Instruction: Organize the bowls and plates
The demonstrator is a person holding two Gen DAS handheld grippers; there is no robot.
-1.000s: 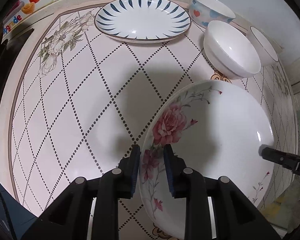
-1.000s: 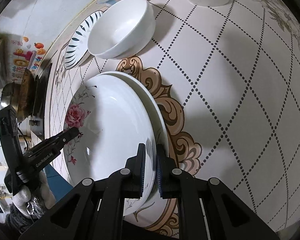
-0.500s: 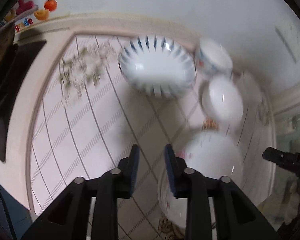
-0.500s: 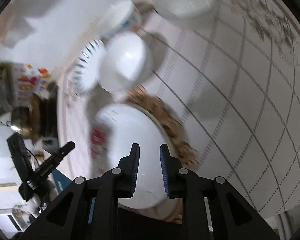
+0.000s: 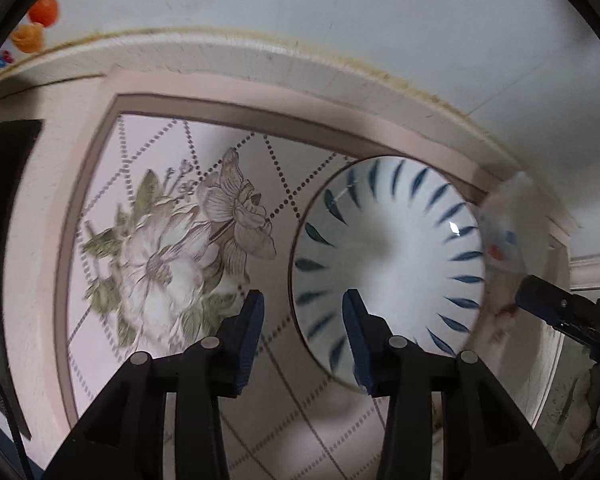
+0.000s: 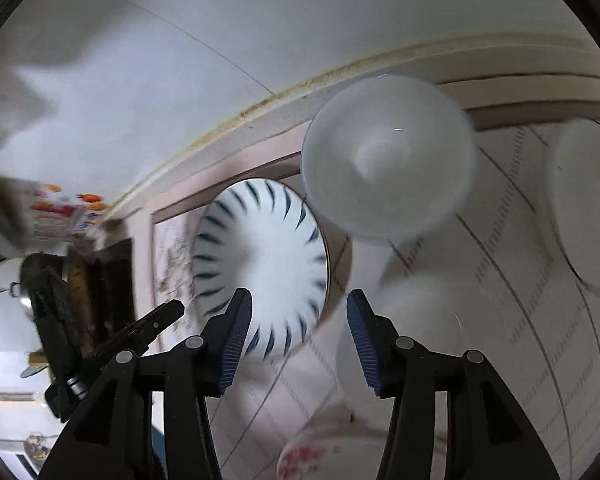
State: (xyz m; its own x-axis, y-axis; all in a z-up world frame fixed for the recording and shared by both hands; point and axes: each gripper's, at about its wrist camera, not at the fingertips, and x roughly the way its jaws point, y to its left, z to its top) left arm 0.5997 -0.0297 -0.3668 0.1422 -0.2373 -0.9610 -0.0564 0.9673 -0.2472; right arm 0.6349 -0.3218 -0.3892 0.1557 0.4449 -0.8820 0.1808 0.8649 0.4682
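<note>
Both handheld grippers, left (image 5: 303,316) and right (image 6: 299,320), jaws just opening and holding nothing, are closing on the white, blue-dashed ceramic plate (image 5: 388,264) lying flat on the patterned countertop (image 5: 172,240), apparently to stack it next

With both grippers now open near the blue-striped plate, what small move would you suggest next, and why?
Probably bring the left gripper down over the near-left rim of the blue-striped plate. Both grippers' jaws have just been opening with nothing between them, and the right gripper faces the plate's opposite edge, so a two-sided lift looks likely. The frames are blurred, so align first.
</note>
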